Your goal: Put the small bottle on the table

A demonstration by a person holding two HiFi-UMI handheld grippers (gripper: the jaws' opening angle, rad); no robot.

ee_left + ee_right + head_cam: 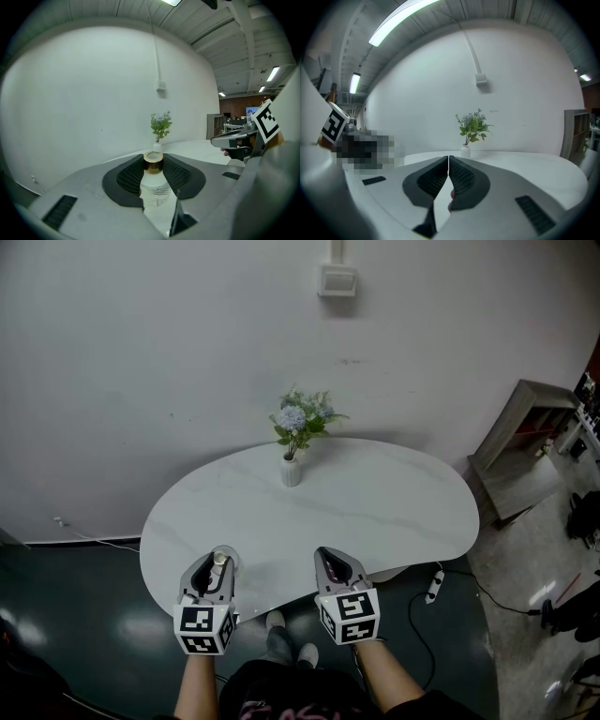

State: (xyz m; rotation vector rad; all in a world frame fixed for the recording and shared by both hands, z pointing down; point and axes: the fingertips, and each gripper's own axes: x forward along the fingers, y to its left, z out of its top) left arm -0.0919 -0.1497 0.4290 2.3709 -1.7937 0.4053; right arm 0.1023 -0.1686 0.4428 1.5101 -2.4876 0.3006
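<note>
Left gripper (216, 568): jaws clamped on small bottle (154, 190), pads flanking gold cap and shoulder. Bottle upright, over near-left edge of table (384, 507); base contact not discernible. Judgement: carry farther in from edge, lower until base sits flat, part jaws slowly, back straight out. Flower vase (292, 470) far middle, well apart. Right gripper (330, 561) at near edge: jaws together, empty.

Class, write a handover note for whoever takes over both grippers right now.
Left gripper: shut on the small bottle, which is upright over the table's near left edge. Whether its base touches the table is unclear.
Right gripper: shut, empty, at the near edge.
Flower vase: stands at the far side.
Done: bottle gripped, at the table.
Left: rest it on the tabletop, then open the jaws.
</note>
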